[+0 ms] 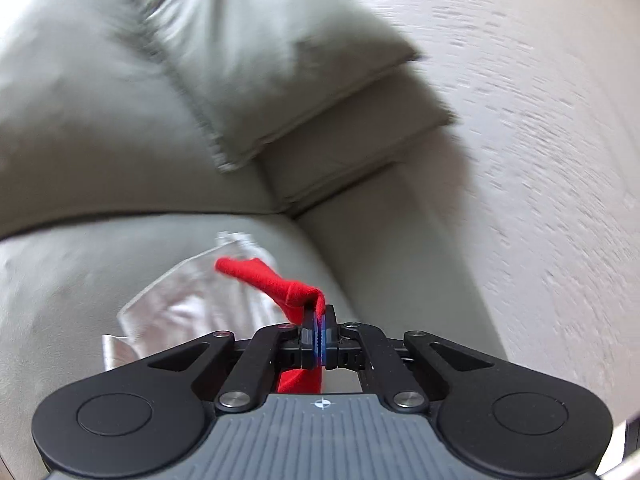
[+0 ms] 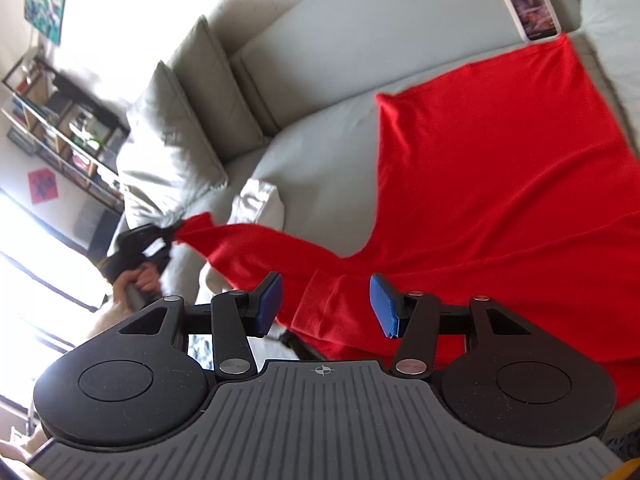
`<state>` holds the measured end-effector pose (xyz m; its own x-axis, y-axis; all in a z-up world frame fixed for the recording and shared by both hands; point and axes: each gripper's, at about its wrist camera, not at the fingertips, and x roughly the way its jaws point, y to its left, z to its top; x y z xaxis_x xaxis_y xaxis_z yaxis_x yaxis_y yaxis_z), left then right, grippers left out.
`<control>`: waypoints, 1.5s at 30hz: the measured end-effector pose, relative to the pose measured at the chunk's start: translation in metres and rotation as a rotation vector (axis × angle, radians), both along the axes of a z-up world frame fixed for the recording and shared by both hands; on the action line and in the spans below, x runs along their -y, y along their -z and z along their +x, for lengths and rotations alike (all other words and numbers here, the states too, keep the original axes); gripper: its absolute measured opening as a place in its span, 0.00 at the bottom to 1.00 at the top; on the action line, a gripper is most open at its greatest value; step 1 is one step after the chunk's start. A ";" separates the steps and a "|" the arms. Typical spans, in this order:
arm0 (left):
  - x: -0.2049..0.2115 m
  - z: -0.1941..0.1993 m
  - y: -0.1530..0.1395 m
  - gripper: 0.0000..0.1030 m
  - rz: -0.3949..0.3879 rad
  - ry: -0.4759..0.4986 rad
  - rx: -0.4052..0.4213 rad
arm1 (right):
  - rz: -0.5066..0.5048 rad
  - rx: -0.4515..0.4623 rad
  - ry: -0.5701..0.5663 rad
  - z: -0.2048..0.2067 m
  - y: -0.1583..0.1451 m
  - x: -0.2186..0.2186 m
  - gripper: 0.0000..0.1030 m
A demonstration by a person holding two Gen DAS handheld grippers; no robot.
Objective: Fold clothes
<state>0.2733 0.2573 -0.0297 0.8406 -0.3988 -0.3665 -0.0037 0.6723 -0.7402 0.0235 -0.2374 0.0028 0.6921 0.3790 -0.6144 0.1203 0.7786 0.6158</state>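
My left gripper (image 1: 318, 322) pinches the shirt's (image 2: 500, 184) sleeve end between closed fingers; my right gripper (image 2: 326, 306) gapes empty above the cuff; folding barely begun

Red garment (image 2: 500, 184): runs off the right edge; lower part hidden behind the right hand-held gripper (image 2: 325, 304).
Sofa cushions (image 1: 256, 64): motion-blurred.
White cloth (image 1: 188, 304): smeared, kind unclear.
Shelf contents (image 2: 68, 128): too small to identify.
Wall picture (image 2: 44, 0): subject indistinct.
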 end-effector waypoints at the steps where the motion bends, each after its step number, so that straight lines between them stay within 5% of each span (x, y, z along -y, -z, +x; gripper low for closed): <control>1: 0.012 -0.014 -0.011 0.00 0.021 0.025 0.034 | 0.006 0.008 0.016 -0.007 -0.001 0.007 0.53; 6: 0.090 -0.081 -0.047 0.00 0.151 0.111 0.139 | 0.049 0.033 0.135 -0.046 -0.003 0.056 0.53; 12: 0.217 -0.146 -0.049 0.00 0.326 0.173 0.170 | 0.114 0.059 0.307 -0.102 0.005 0.124 0.53; 22: 0.461 -0.245 -0.001 0.00 0.622 0.599 0.235 | 0.181 0.113 0.504 -0.179 0.019 0.211 0.54; 25: 0.514 -0.267 0.031 0.01 0.749 0.730 0.171 | 0.193 0.122 0.522 -0.189 0.022 0.221 0.54; 27: 0.538 -0.278 0.059 0.17 0.857 0.827 0.080 | 0.211 0.112 0.521 -0.192 0.026 0.224 0.54; 29: 0.543 -0.291 0.078 0.41 0.936 0.888 0.026 | 0.211 0.095 0.507 -0.192 0.030 0.224 0.54; 32: 0.527 -0.303 0.079 0.51 0.982 0.919 0.065 | 0.200 0.072 0.479 -0.188 0.035 0.223 0.58; 36: 0.485 -0.305 0.064 0.64 0.952 0.888 0.091 | 0.168 0.042 0.449 -0.175 0.039 0.214 0.63; 45: 0.391 -0.270 0.052 0.61 0.784 0.624 -0.041 | 0.093 -0.047 0.384 -0.141 0.055 0.195 0.63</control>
<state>0.0037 -0.1333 -0.0815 0.5441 -0.3977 -0.7388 0.5005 0.8606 -0.0947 -0.1172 -0.4321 -0.0525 0.7663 0.1531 -0.6240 0.4219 0.6125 0.6684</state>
